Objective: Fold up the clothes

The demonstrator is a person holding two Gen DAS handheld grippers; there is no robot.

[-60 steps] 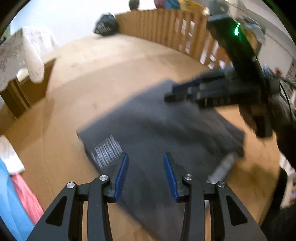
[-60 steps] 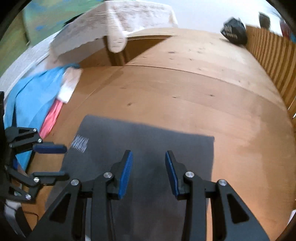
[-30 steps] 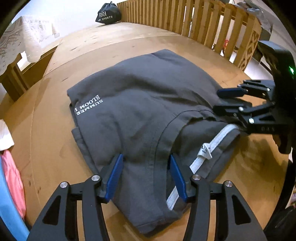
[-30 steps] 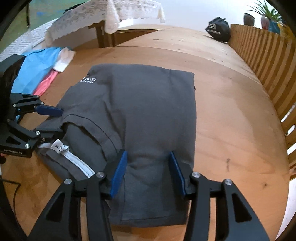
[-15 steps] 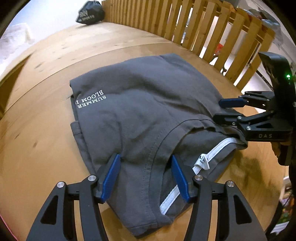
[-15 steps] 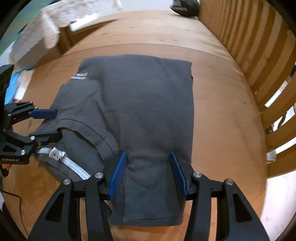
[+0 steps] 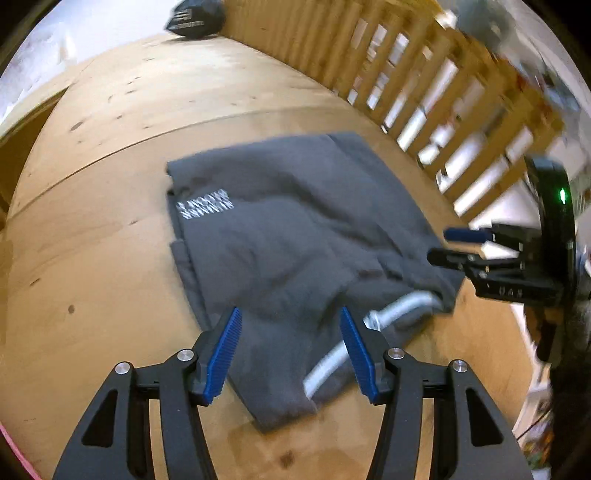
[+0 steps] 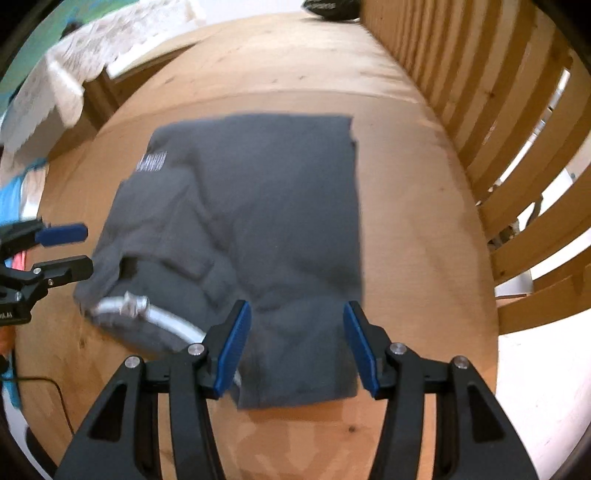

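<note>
Shirt: a dark grey shirt (image 7: 295,236) lies folded on the wooden floor (image 7: 110,147), roughly a rectangle, its edges blurred in both views.
Print: white lettering (image 7: 204,209) sits near the far left corner of the shirt in the left view; too blurred to read.
Collar: the neck opening faces the cameras, with a pale band (image 7: 399,306) and a small tag (image 8: 133,303) showing inside it.
Left gripper: the left gripper (image 7: 291,354) hangs over the near edge of the shirt; its blue fingers (image 7: 221,354) are spread wide with cloth showing between them, and they grip nothing. In the right view it sits at the left edge (image 8: 62,251), fingers apart, just beside the shirt's left side near the collar.
Right gripper: the right gripper (image 8: 297,347) hangs over the near hem of the shirt; its blue fingers (image 8: 232,347) are spread and hold nothing. In the left view it appears at the right (image 7: 454,245), fingers apart, close to the shirt's right edge; whether it touches the cloth I cannot tell.
Railing: a wooden slat railing (image 8: 498,129) runs along the right side of the floor.
Bag: a black bag (image 7: 194,18) lies on the floor at the far end by the railing.
Cloth: a white lace cloth (image 8: 74,74) drapes over furniture at far left.
Other clothes: blue fabric (image 8: 9,199) shows at the left edge of the right view.
</note>
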